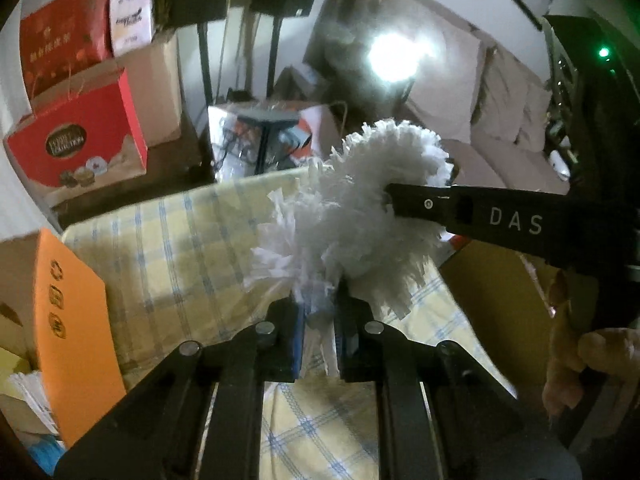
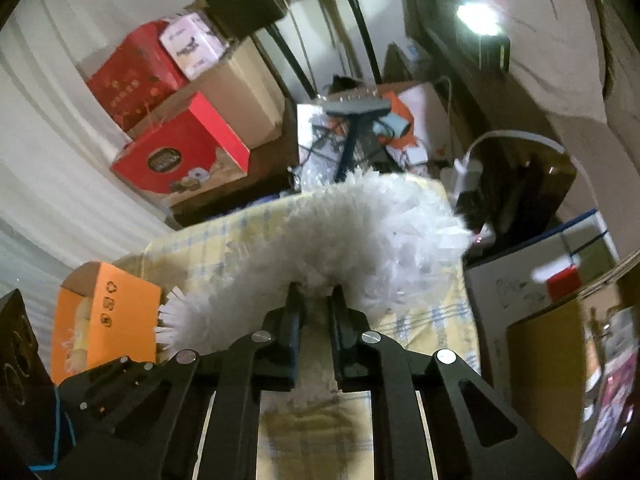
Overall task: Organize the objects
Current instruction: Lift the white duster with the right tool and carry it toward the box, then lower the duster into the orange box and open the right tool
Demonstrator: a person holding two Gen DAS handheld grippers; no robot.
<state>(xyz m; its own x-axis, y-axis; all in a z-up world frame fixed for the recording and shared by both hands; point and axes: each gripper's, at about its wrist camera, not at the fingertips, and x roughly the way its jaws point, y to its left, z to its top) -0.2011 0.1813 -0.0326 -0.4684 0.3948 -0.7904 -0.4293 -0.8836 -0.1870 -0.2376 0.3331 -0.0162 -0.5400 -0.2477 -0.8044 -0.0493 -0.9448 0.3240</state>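
Both tongs grip one fluffy white duster (image 1: 352, 216), held above the desk (image 1: 180, 240) with its yellow-and-blue checked cloth. The left tongs (image 1: 318, 320) are closed on the duster's near end, white strands pinched between the pads. The right tongs (image 2: 316, 300) are clamped into its fluffy middle. An orange box (image 2: 106, 312) stands beside the desk's left edge, near the duster's tip.
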